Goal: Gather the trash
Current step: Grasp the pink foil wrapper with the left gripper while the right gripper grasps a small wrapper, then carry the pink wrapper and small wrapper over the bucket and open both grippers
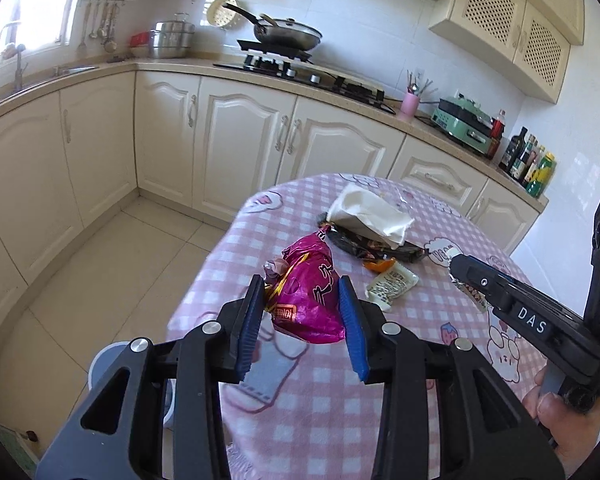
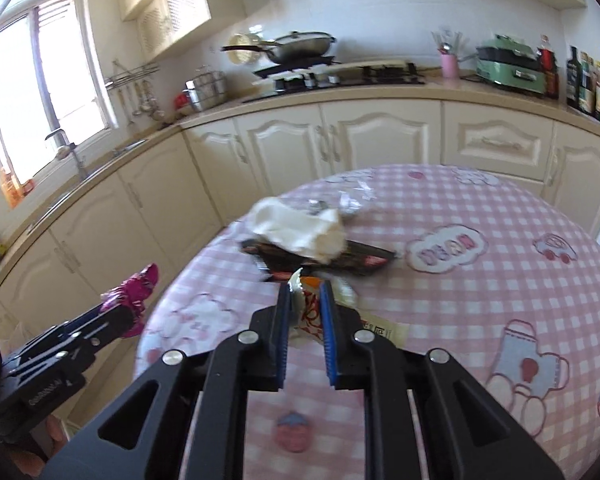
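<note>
Pink wrapper (image 1: 310, 300) is clamped in the left gripper (image 1: 304, 316), fingers partly closed on its crinkled middle, off the worktop (image 1: 440, 320): light, soft, slippery foil, best pinched at a fold. Further right, black packet (image 1: 374, 246) and tissue (image 1: 370, 212) lie mid-worktop. Right gripper (image 2: 306, 312) is nearly closed on a small sachet (image 2: 306, 304). Both point downward.

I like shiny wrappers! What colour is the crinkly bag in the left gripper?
Bright magenta pink bag with yellow and orange markings, best seen in the left wrist view.
</note>
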`<act>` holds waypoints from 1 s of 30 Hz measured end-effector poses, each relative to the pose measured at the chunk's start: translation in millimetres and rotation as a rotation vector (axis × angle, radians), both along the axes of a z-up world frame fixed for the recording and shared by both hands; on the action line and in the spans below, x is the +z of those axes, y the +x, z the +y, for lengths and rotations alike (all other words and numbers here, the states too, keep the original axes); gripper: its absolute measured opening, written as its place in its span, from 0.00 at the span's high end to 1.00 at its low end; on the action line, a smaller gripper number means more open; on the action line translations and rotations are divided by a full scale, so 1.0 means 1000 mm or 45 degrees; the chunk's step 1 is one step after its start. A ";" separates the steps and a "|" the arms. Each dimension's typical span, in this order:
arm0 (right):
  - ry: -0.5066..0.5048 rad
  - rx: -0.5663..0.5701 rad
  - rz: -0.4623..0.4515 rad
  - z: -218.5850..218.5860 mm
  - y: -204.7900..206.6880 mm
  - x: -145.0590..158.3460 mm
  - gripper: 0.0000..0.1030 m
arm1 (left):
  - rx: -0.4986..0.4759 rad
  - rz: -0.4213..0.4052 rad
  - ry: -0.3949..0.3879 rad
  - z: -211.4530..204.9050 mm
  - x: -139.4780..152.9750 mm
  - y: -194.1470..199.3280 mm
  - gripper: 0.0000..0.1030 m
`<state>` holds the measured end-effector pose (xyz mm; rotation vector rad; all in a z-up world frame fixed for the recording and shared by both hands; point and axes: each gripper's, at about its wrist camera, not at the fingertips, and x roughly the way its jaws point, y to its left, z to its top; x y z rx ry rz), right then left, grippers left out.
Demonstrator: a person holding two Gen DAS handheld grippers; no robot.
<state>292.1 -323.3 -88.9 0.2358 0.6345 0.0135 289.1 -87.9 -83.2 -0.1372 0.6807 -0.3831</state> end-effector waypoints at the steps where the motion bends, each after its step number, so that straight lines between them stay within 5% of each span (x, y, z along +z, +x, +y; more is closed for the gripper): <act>1: 0.007 0.029 -0.009 0.010 0.000 0.004 0.86 | 0.014 -0.002 -0.003 0.006 0.001 -0.002 0.66; 14: 0.038 0.416 -0.039 0.165 0.025 0.017 0.86 | 0.279 0.012 -0.019 0.121 -0.003 -0.012 0.66; 30: 0.124 0.720 0.111 0.311 0.094 -0.045 0.83 | 0.562 0.177 -0.035 0.233 -0.061 0.018 0.66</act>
